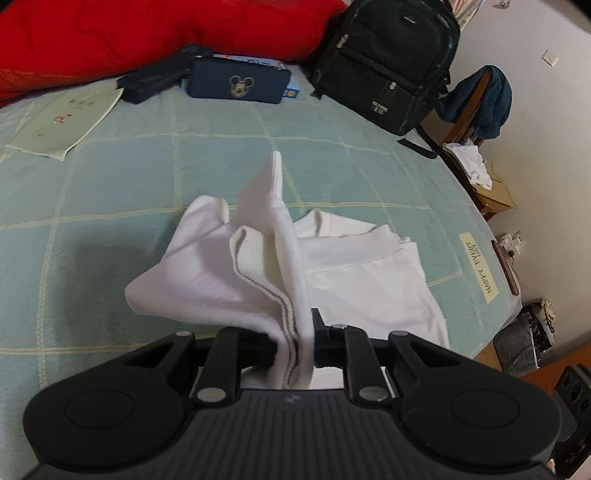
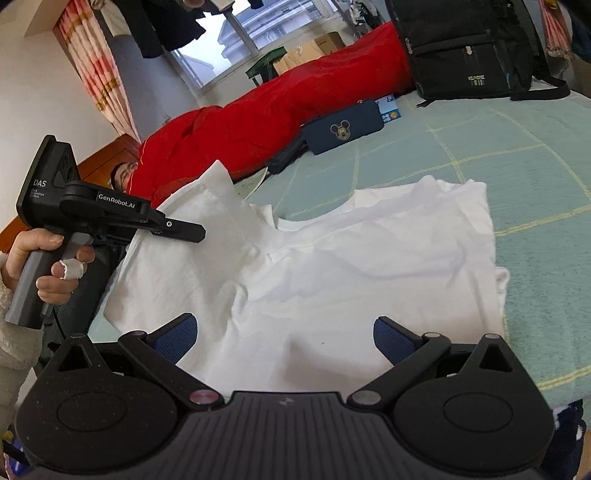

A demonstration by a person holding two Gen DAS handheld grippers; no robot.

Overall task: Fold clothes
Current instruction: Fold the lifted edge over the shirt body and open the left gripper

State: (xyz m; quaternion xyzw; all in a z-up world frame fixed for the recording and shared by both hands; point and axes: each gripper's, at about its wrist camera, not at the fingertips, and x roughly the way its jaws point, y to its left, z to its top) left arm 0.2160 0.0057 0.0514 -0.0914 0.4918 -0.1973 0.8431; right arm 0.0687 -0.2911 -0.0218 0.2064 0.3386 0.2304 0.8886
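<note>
One white T-shirt (image 2: 332,266) lies on the bed (image 2: 517,166), which has a light green checked cover. You hold two grippers, one in each hand.

Your left gripper (image 1: 295,343) is pinched tight on a bunched edge of the T-shirt. The cloth with its stitched hem sits right between the two fingers. That edge is lifted off the bed, and the cloth hangs down from it in folds. From the right wrist view, your left hand (image 2: 44,266) wraps around the grey handle, and one finger has a white wrap on it.

Your right gripper (image 2: 284,332) has its jaws spread wide apart. Its two blue pads (image 2: 177,336) are over the near part of the T-shirt. Nothing is between them but the flat cloth below, and I cannot tell if they touch it.

Farther back on the bed you can count one red quilt (image 1: 166,29), one black backpack (image 1: 388,62), one dark blue case (image 1: 236,83) with a cartoon mouse head on it, one black pouch (image 1: 155,79) just beside the case, and one pale green booklet (image 1: 62,122). One chair (image 1: 472,110) with dark clothes over it stands beside the bed.
</note>
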